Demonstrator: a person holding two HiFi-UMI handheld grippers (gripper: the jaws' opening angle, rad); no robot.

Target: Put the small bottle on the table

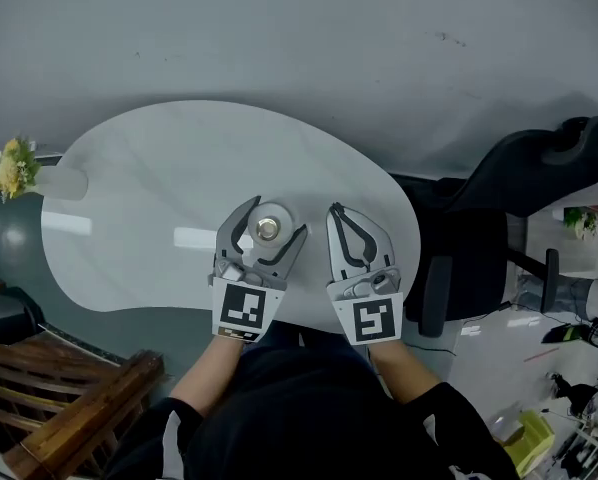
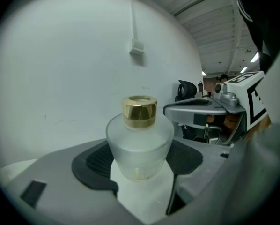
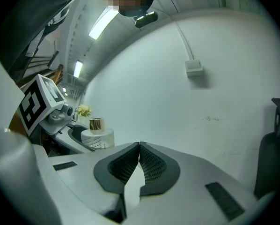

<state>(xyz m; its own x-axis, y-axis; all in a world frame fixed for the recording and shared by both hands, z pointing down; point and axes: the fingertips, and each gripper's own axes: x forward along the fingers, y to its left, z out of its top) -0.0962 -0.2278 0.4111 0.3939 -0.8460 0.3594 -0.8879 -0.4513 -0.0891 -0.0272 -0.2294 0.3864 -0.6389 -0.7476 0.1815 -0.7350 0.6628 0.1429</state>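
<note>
The small bottle [image 1: 269, 229] is frosted glass with a gold cap and stands upright between the jaws of my left gripper [image 1: 272, 224], over the near part of the white table [image 1: 129, 188]. In the left gripper view the bottle [image 2: 139, 142] fills the gap and both dark pads [image 2: 94, 165] lie against its sides. I cannot tell whether its base rests on the tabletop. My right gripper [image 1: 337, 211] hovers just to the right, shut with nothing in it [image 3: 139, 146]. From the right gripper view the bottle [image 3: 97, 134] shows at the left.
A small bunch of yellow flowers [image 1: 14, 168] stands at the table's far left edge. A black office chair [image 1: 509, 198] stands at the right of the table. A wooden bench [image 1: 69, 408] is at the lower left. A white wall lies beyond the table.
</note>
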